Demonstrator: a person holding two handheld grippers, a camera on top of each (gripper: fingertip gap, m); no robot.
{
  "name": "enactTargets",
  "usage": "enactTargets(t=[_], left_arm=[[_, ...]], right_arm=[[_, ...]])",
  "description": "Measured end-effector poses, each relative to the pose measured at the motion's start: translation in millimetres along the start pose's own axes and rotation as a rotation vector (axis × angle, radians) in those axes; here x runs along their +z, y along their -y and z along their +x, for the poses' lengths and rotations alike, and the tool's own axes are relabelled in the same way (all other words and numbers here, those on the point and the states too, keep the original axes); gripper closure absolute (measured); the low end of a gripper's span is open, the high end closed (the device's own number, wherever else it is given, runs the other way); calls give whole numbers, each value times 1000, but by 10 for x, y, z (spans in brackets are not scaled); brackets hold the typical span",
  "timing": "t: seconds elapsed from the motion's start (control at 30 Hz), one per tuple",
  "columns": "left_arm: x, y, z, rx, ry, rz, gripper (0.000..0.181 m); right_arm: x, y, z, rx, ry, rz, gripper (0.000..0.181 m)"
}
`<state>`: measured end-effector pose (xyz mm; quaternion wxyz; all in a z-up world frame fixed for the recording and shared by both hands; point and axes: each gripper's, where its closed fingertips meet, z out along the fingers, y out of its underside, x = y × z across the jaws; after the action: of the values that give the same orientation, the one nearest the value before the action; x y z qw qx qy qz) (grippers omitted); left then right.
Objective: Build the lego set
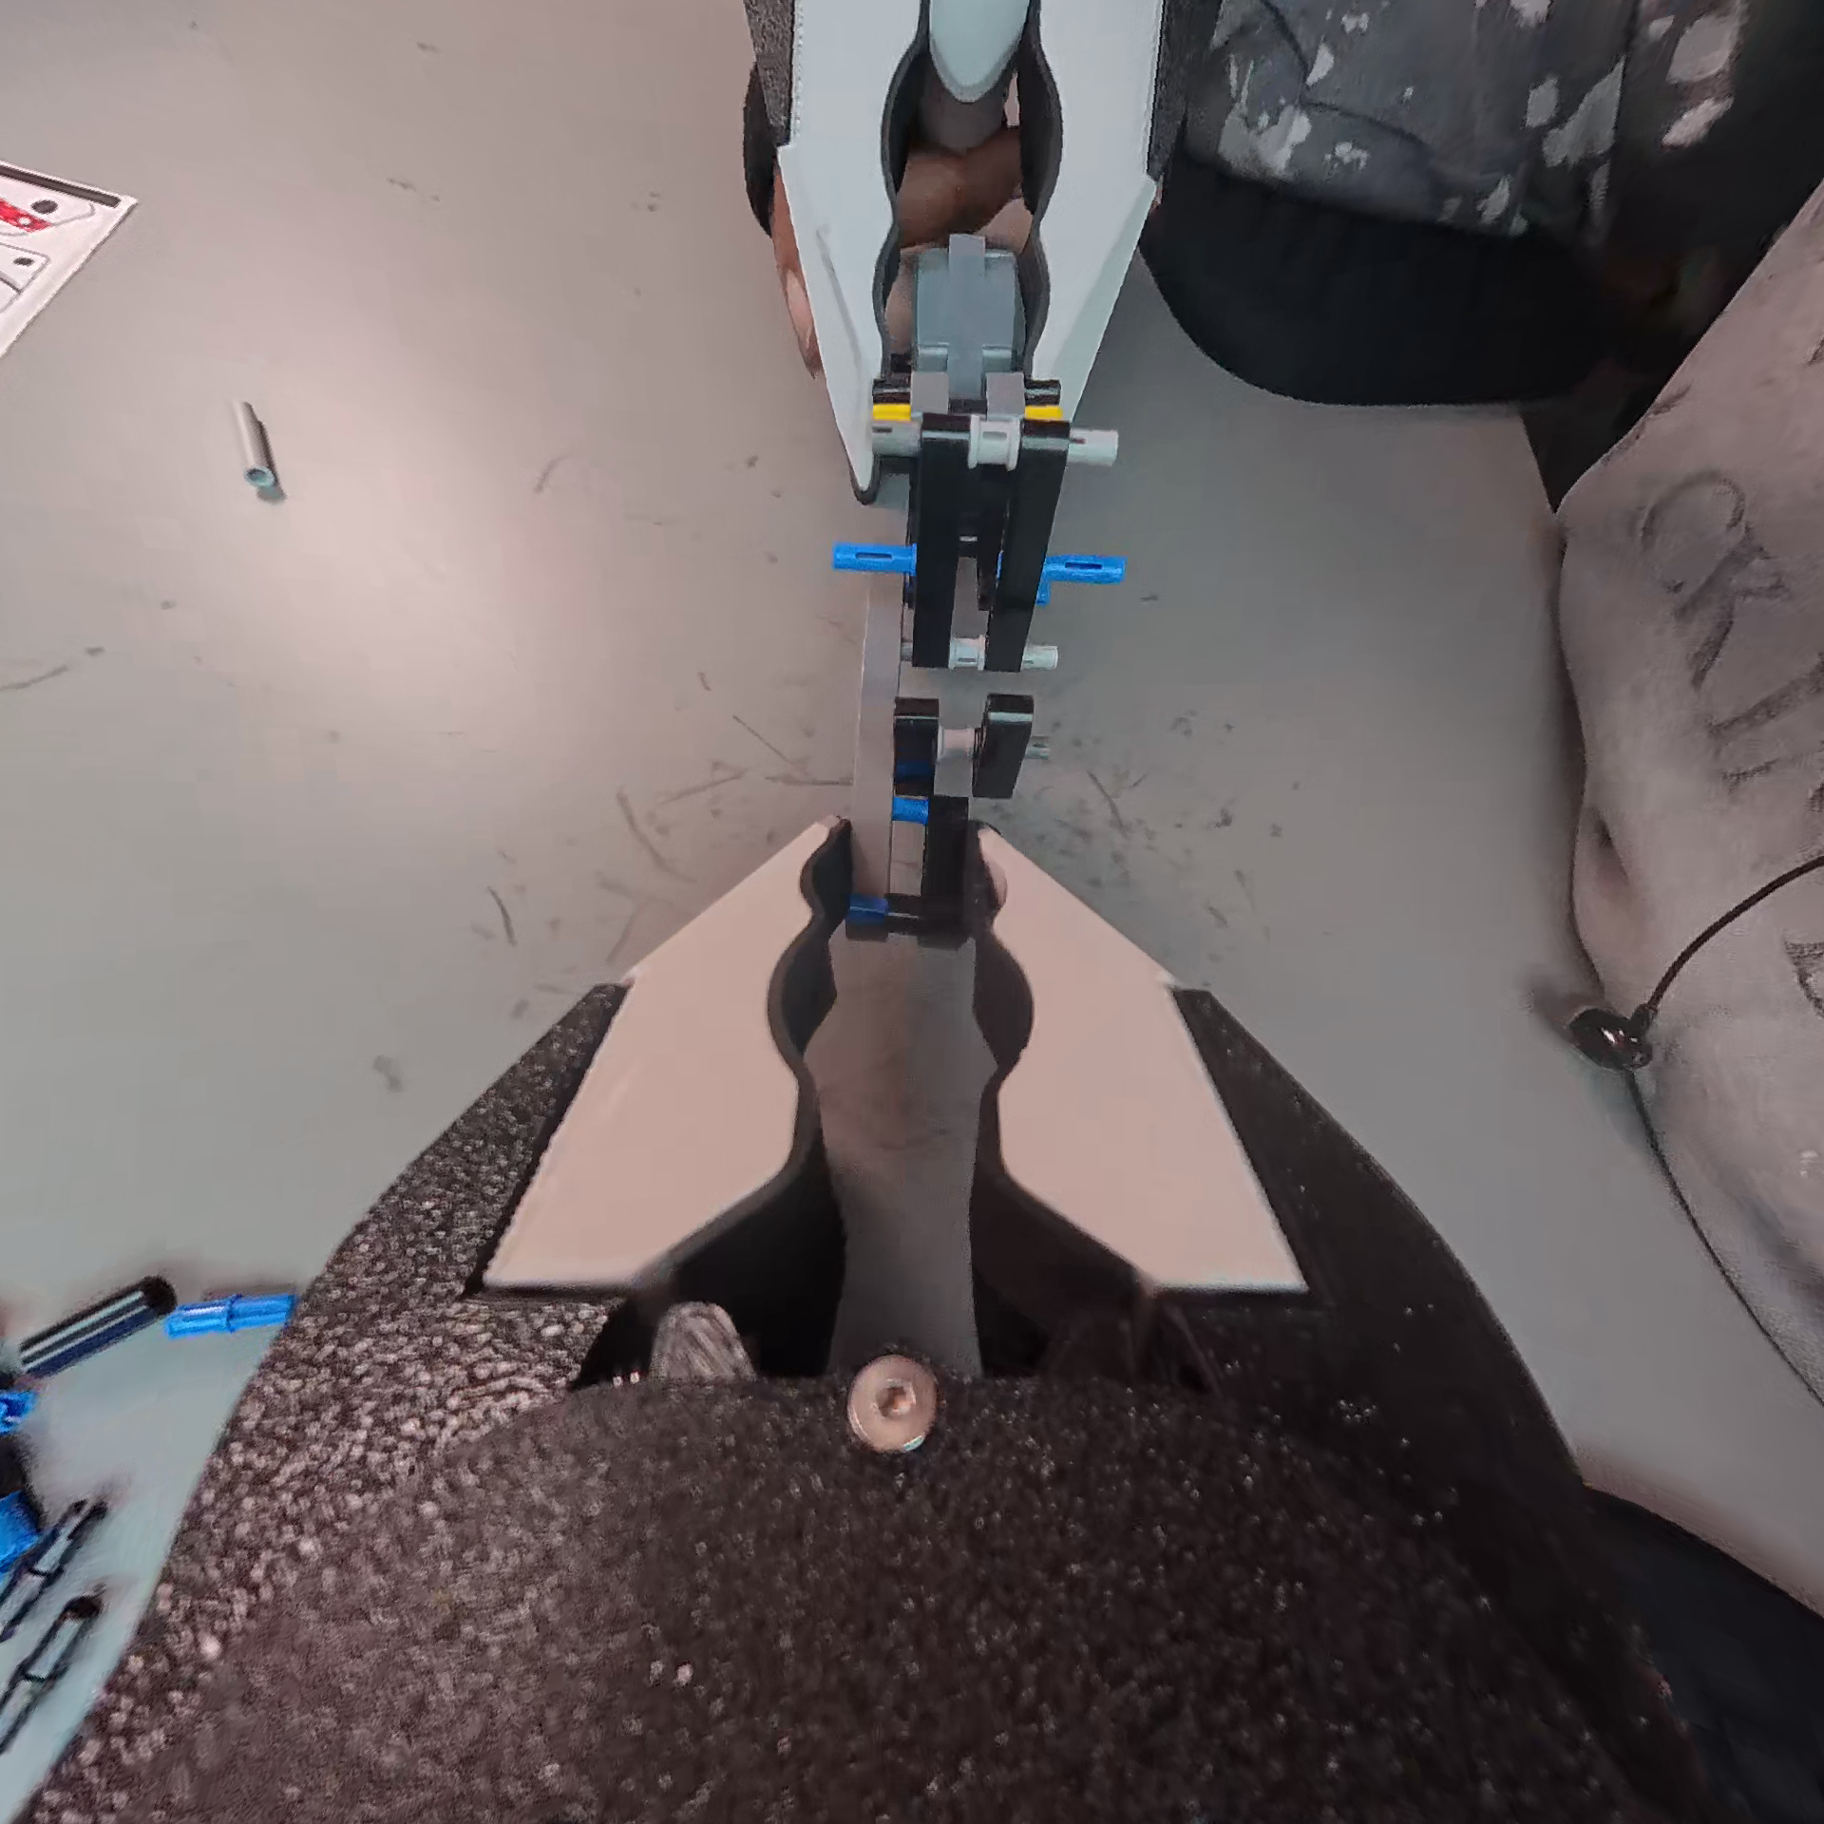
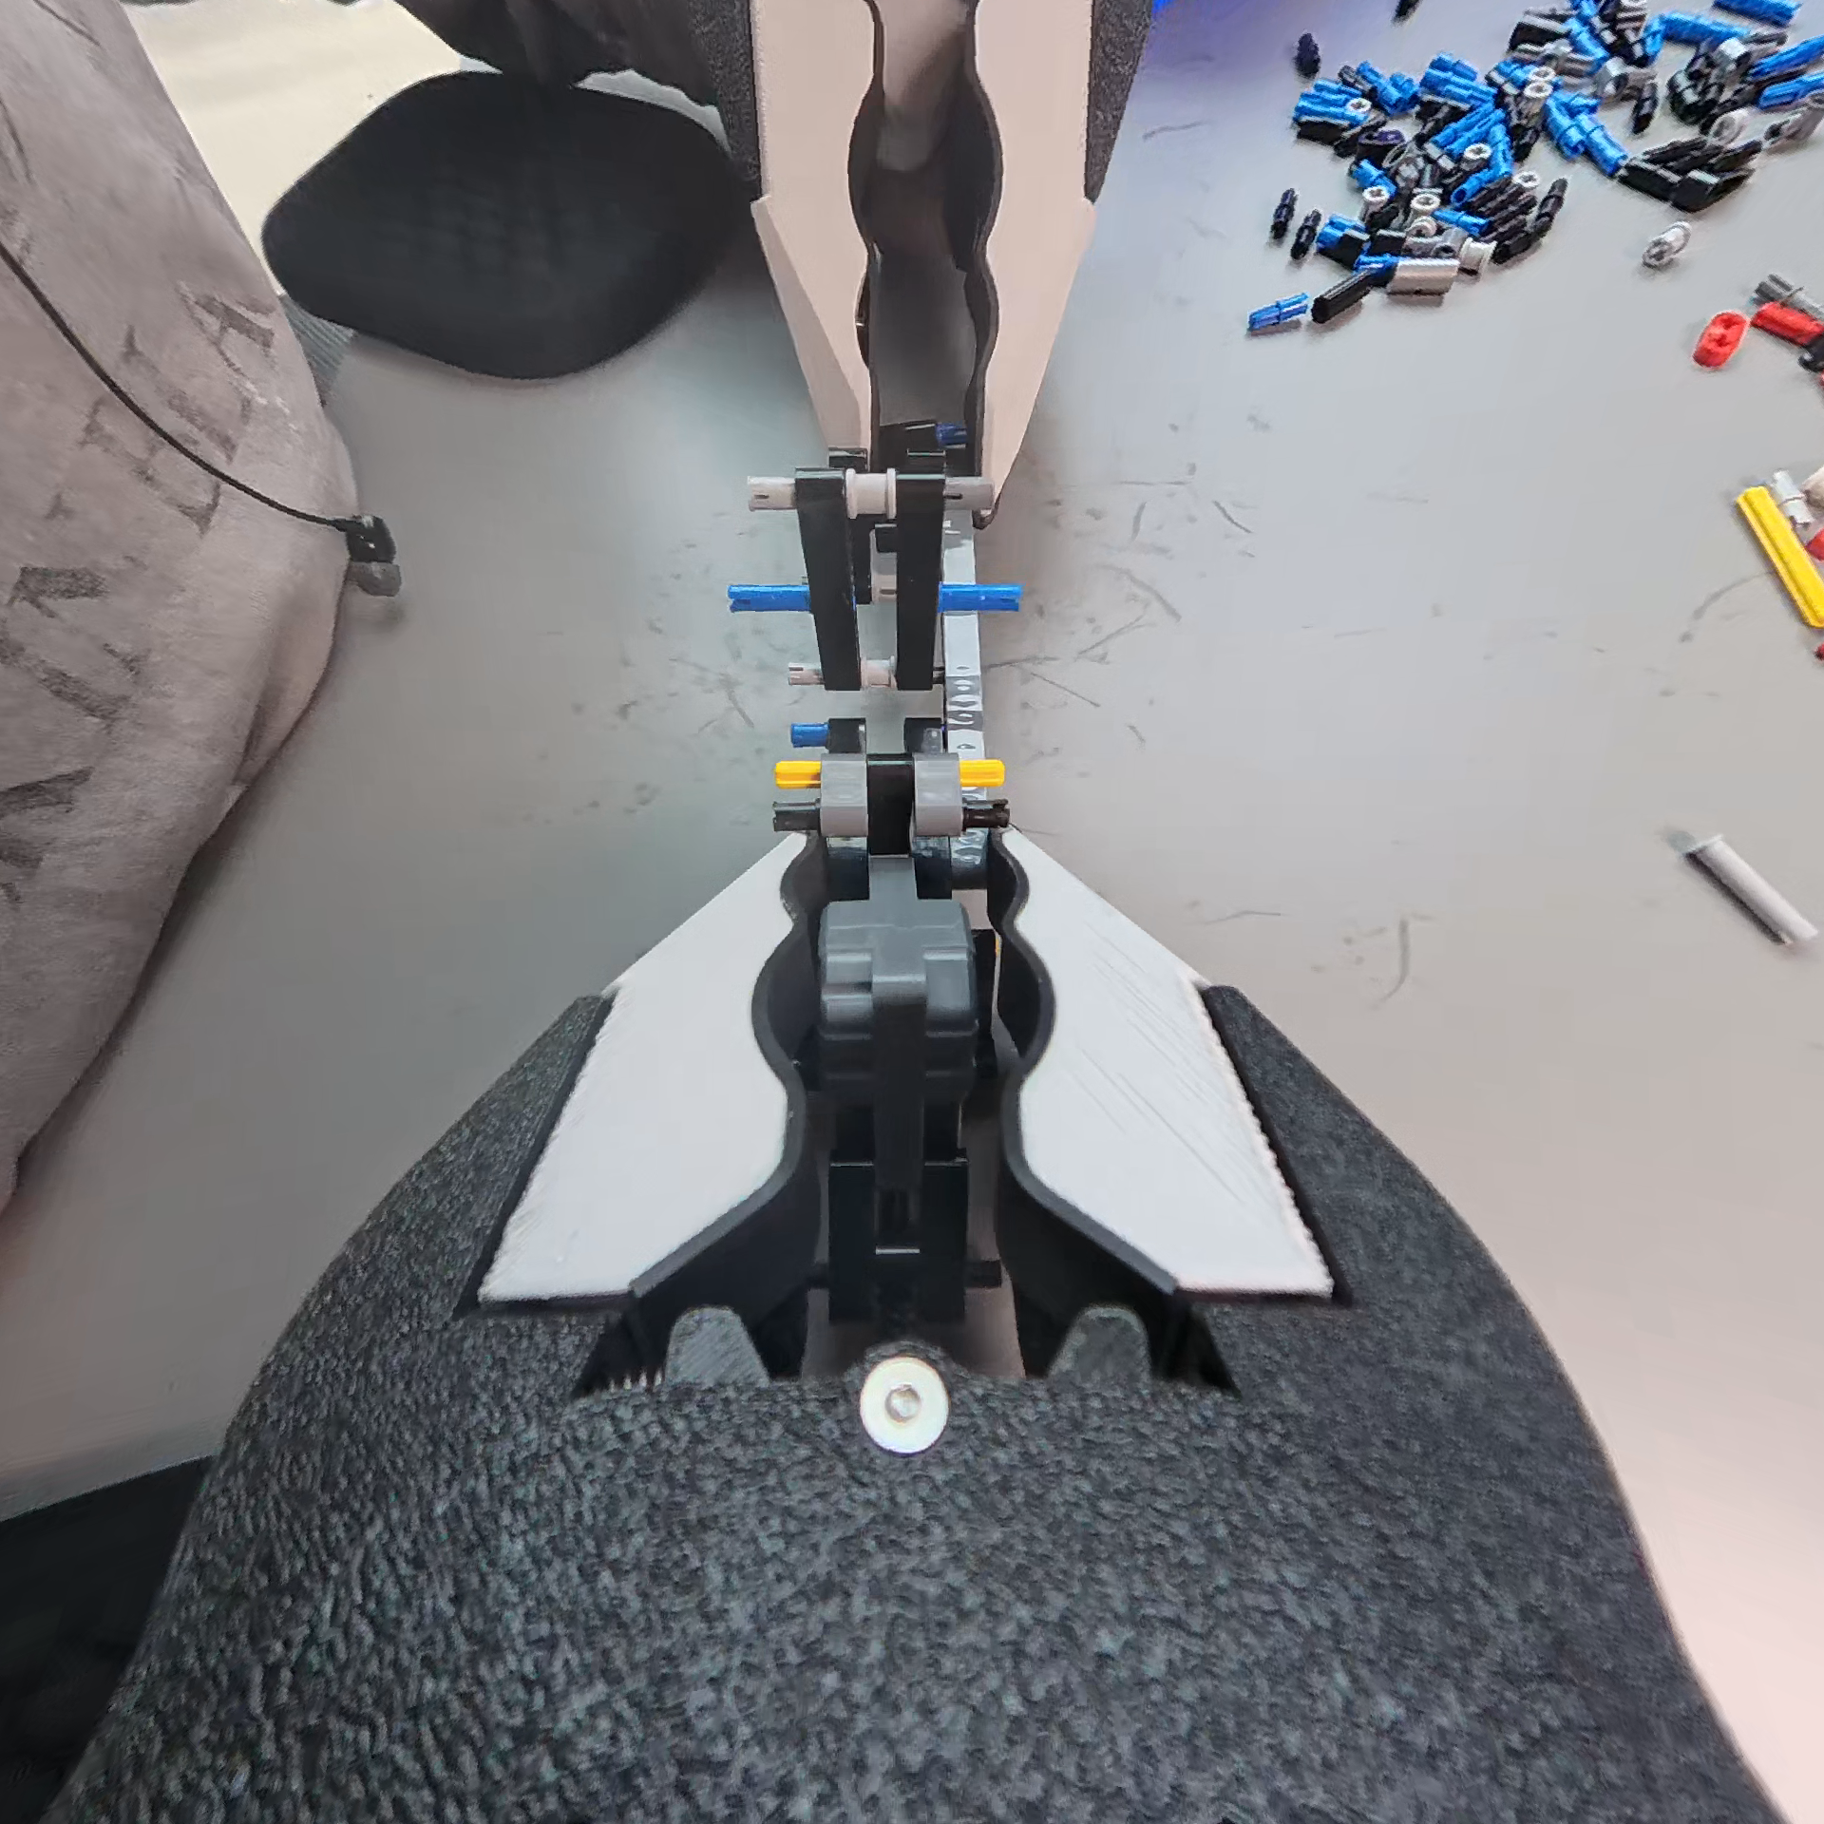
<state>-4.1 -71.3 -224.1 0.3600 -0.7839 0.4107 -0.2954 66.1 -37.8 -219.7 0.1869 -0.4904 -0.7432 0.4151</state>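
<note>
A long lego assembly [image 1: 972,563] of black beams, a grey beam, blue, grey and yellow pins is held in the air between both grippers. My left gripper [image 1: 913,834] is shut on its near end of black beams. My right gripper [image 2: 903,849] is shut on the opposite end, around a dark grey block [image 2: 893,972]. The assembly also shows in the right wrist view [image 2: 869,582]. Each gripper shows at the top of the other's view, the right one [image 1: 962,434] and the left one [image 2: 923,464].
A pile of loose blue, black and grey lego pieces [image 2: 1500,128] lies at the table's far right, with red [image 2: 1722,341] and yellow [image 2: 1782,568] pieces nearby. A grey tube [image 1: 255,444] and an instruction sheet [image 1: 39,242] lie left. A person's grey garment [image 1: 1698,740] is at the table edge. The grippers' ends are close to 9 centimetres from one another.
</note>
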Motion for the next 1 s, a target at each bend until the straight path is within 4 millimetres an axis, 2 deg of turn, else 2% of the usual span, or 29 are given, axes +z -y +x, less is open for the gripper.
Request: enactTargets(t=[0.13, 0.23, 0.37, 0.43, 0.57, 0.77, 1.0], left_arm=[[-6, 61, 35, -42, -3, 39, 157], [39, 29, 21, -16, 36, -7, 157], [127, -84, -19, 114, 134, -122, 158], [168, -139, 31, 186, 125, -149, 158], [141, -129, -14, 128, 129, -118, 158], [122, -72, -150, -254, 128, -66, 158], [163, -113, -147, -87, 267, -131, 158]], right_arm=[[-59, 43, -1, 33, 51, 49, 150], [-58, 6, 12, 34, 69, 26, 150], [-37, -47, 31, 13, 54, -47, 150], [-28, -73, 18, -21, 40, -80, 150], [-13, -54, 51, -16, 9, -53, 150], [-11, -57, 142, -25, -57, -40, 150], [-10, -85, 138, -49, -62, -55, 149]])
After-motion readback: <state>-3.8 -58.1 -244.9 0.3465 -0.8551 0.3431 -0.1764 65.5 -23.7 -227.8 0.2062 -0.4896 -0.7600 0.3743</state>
